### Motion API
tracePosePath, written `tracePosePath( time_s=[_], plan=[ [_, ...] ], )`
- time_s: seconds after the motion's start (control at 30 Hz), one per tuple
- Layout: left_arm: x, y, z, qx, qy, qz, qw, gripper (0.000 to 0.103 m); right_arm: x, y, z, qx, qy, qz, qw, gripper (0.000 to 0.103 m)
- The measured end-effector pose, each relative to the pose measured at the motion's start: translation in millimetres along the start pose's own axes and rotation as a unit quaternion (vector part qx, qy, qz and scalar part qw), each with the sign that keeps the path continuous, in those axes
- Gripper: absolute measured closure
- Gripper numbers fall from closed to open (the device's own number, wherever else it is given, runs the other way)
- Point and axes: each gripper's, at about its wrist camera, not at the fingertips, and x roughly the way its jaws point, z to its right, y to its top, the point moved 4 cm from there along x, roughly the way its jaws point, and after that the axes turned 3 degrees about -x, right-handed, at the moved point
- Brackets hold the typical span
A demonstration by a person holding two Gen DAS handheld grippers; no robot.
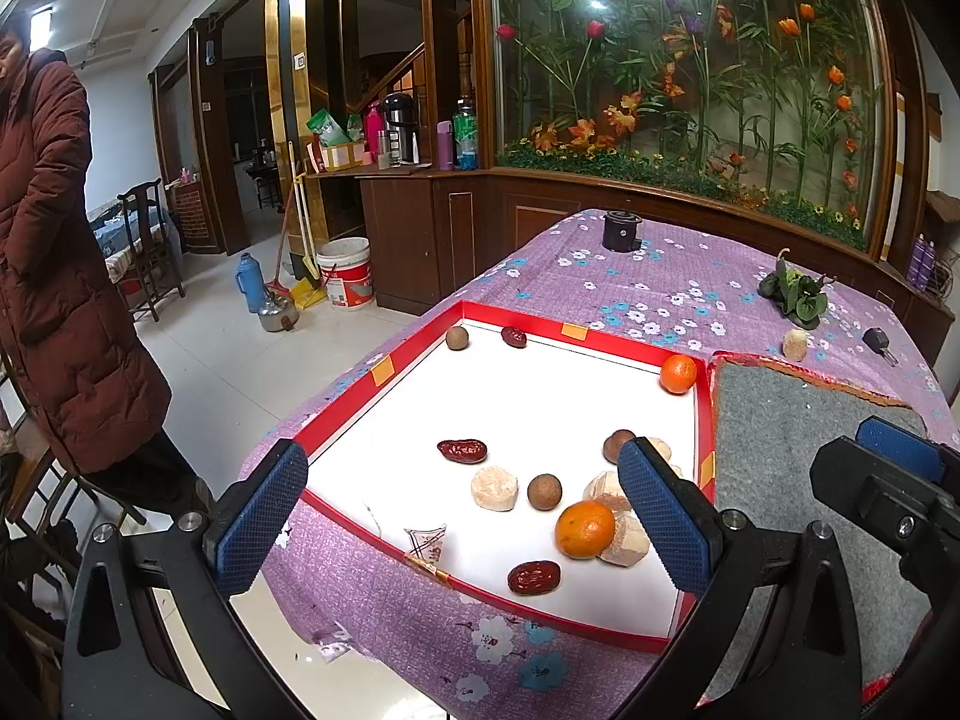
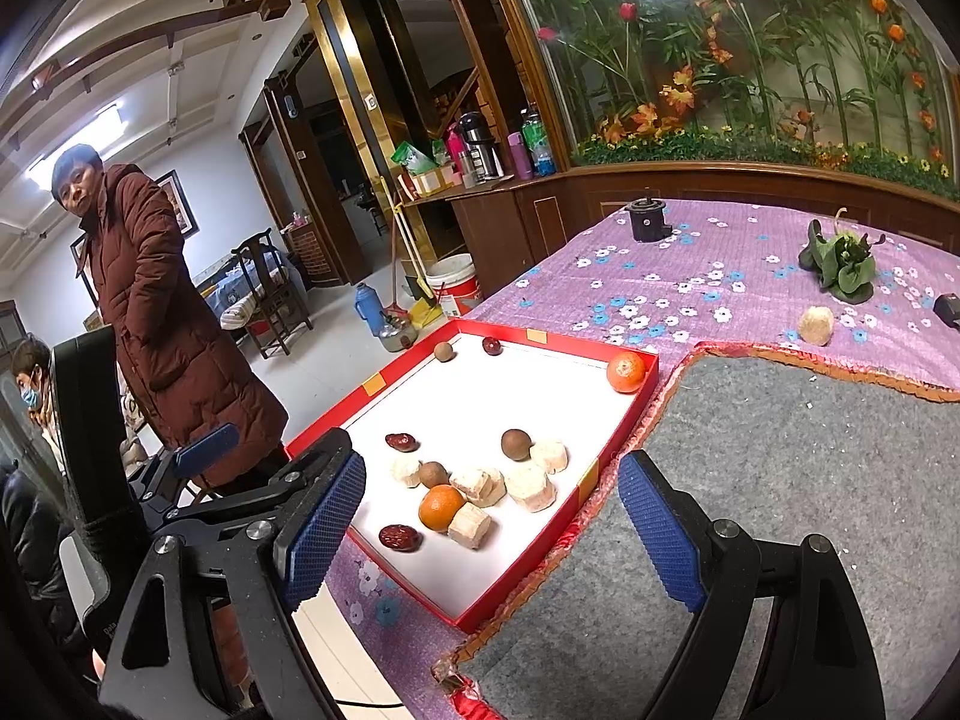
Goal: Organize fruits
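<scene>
Purple flowered tablecloth [image 1: 660, 294] spread over the table, with a grey felt mat edged in red [image 2: 810, 468] at its near right corner and a shallow red-walled cardboard tray with a white floor [image 1: 420, 354] along the left edge. Scattered inside the tray: one orange mandarin [image 1: 678, 373] in the far right corner, another [image 1: 585, 529] near the front among pale cream cake-like chunks [image 1: 494, 487], brown round longans [image 1: 545, 490] and dark red wrinkled dates [image 1: 461, 450]; a longan and a date against the far wall. One stray pale chunk [image 2: 816, 324] on the cloth beyond the mat. Left gripper [image 1: 462, 516] spread wide and empty above the tray's front edge; right gripper [image 2: 492, 531] likewise agape, holding nothing, over the seam between tray and mat. Sorting apparently at its start, nothing yet grouped. Next move likely: lowering over a single fruit, probably the near mandarin, and closing gently without nudging the chunks touching it.
</scene>
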Motion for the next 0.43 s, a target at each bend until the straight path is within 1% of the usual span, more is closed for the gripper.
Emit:
tracePosePath(
  time_s=[0.23, 0.43],
  plan=[
    [1.3, -1.9, 0.5, -0.002, -0.001, 0.001, 1.0, 0.0, 1.4, 0.4, -0.7, -0.001, 0.001, 0.0, 1.0, 0.016],
    [-3.9, 0.1, 2.2, 0.003, -0.005, 0.016, 0.9999, 0.0, 2.4, 0.7, -1.7, -0.001, -0.002, -0.002, 1.0, 0.016]
  ],
)
